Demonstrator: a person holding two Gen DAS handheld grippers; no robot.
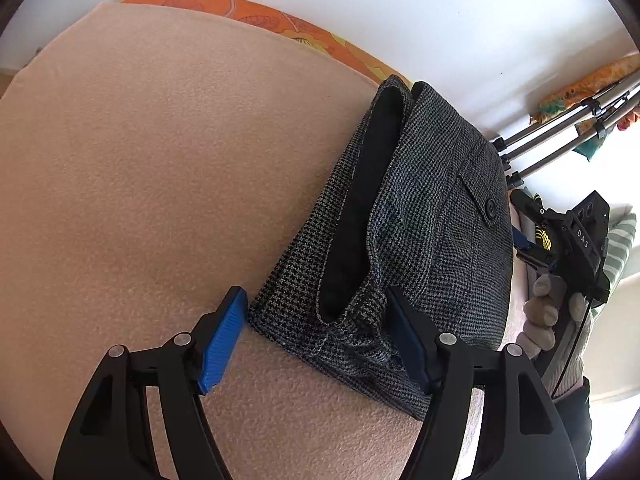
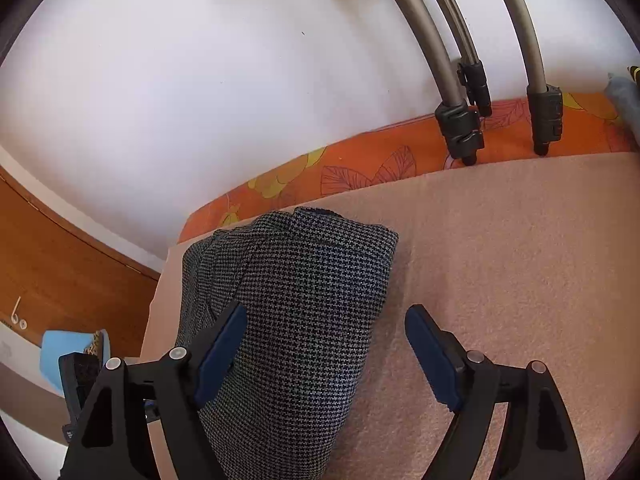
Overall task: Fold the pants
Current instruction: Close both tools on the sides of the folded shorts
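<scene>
Nearest us, our left gripper point(image 1: 316, 340) hangs wide open, its jaws straddling the near corner of the pants point(image 1: 404, 240): one blue pad point(image 1: 224, 344) sits just off the cloth over the blanket point(image 1: 160, 160), the other pad point(image 1: 408, 336) rests on or just above the waistband edge; we cannot tell which. Our right gripper point(image 2: 326, 356) is also spread open and holds nothing, one finger over the pants point(image 2: 296, 312), the other over bare blanket point(image 2: 520, 260).

The pants lie as a compact folded bundle on the blanket, towards its far edge, the dark lining of the waist opening showing and a buttoned pocket flap point(image 1: 480, 204) on top. We judge the folding nearly finished; what remains looks like squaring and flattening.

To do that well, we should press down with the flats of the pads, not pinch, and smooth outward from the middle so the layers stay stacked. The waistband gapes and could spring open, so we should ease it flat first.

Beyond stand tripod legs point(image 2: 460, 92), an orange cover point(image 2: 360, 168) and the wall.
</scene>
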